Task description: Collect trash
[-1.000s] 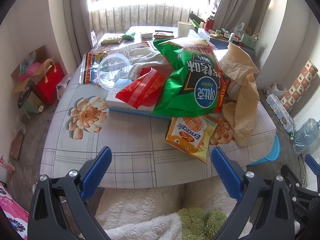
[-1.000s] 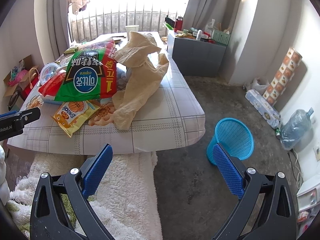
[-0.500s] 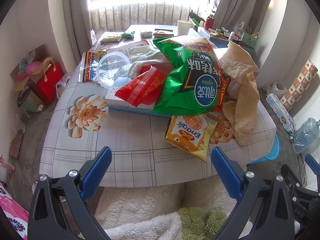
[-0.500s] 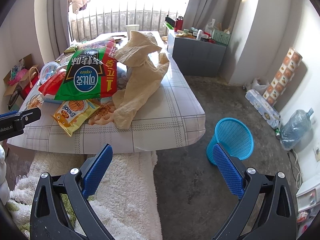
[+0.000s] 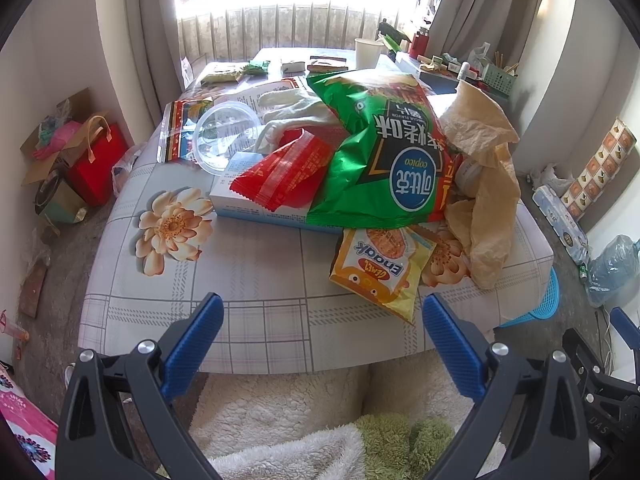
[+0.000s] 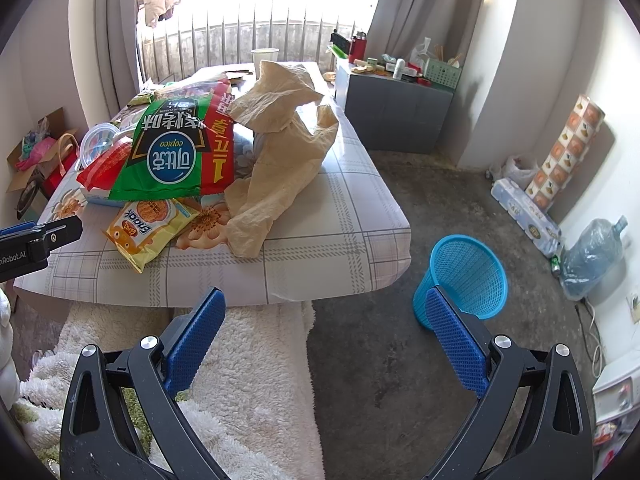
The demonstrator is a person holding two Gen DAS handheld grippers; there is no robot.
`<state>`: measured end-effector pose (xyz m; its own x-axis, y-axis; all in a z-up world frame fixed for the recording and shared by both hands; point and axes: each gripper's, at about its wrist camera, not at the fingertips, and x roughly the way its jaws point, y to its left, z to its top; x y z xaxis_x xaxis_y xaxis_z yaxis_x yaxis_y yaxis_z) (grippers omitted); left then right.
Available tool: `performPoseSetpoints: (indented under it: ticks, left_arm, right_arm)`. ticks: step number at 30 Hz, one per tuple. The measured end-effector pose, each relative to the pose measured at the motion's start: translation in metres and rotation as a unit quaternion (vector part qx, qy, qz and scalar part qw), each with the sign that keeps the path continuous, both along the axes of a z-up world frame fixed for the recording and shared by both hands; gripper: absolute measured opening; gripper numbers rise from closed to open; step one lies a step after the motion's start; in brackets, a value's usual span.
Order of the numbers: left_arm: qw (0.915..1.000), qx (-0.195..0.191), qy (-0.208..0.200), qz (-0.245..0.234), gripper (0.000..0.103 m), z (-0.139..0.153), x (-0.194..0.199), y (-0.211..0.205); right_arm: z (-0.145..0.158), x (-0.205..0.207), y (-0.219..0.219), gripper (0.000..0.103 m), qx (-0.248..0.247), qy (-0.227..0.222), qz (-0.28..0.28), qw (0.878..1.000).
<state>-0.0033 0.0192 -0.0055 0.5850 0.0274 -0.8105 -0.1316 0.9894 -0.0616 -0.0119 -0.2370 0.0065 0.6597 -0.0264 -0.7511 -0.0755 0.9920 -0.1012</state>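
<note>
Trash is piled on a low table [image 5: 248,280]: a big green chip bag [image 5: 384,160], a red wrapper [image 5: 288,172], a yellow snack packet [image 5: 380,268], crumpled tan paper [image 5: 484,184] and a clear plastic lid [image 5: 224,136]. My left gripper [image 5: 322,324] hangs open just short of the table's near edge, empty. In the right wrist view the same green chip bag [image 6: 172,152], yellow packet [image 6: 148,232] and tan paper [image 6: 280,148] lie to the left. My right gripper [image 6: 326,320] is open and empty over the floor, near a blue mesh bin [image 6: 464,276].
A white fluffy rug [image 6: 248,392] lies below the table. A grey cabinet [image 6: 396,112] stands behind. A water jug [image 6: 592,256] and tissue packs [image 6: 524,220] sit by the right wall. Red bag [image 5: 96,160] and boxes on the left floor. A paper cup [image 5: 368,54] stands at the table's far end.
Both views have crept slightly forward toward the table. Nothing was taken hold of and both grippers stay open.
</note>
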Motion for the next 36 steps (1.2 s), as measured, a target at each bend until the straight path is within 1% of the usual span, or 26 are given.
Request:
performPoseSetpoints:
  ticks: [12, 20, 26, 29, 33, 36]
  left_arm:
    - [1.0000, -0.001, 0.003, -0.001, 0.097, -0.003, 0.000, 0.000]
    - [0.9999, -0.002, 0.009, -0.003, 0.097, -0.005, 0.002, 0.000]
    - [0.9999, -0.011, 0.006, -0.007, 0.097, -0.002, 0.009, 0.012]
    - [0.9998, -0.015, 0.004, -0.010, 0.097, -0.002, 0.016, 0.025]
    - [0.9995, -0.022, -0.021, -0.010, 0.097, 0.000, 0.027, 0.048]
    - [0.9968, -0.048, -0.062, -0.015, 0.097, 0.005, 0.031, 0.064]
  right_arm:
    - [0.001, 0.000, 0.000, 0.096, -0.001, 0.000, 0.000, 1.000]
    - [0.001, -0.002, -0.002, 0.096, 0.008, -0.001, -0.004, 1.000]
    - [0.006, 0.005, -0.002, 0.096, 0.018, -0.008, -0.004, 1.000]
    - [0.010, 0.012, 0.001, 0.096, 0.033, -0.016, 0.002, 0.999]
    - [0.014, 0.026, 0.006, 0.096, 0.064, -0.024, 0.014, 0.998]
    - [0.015, 0.040, 0.010, 0.096, 0.088, -0.025, 0.020, 0.996]
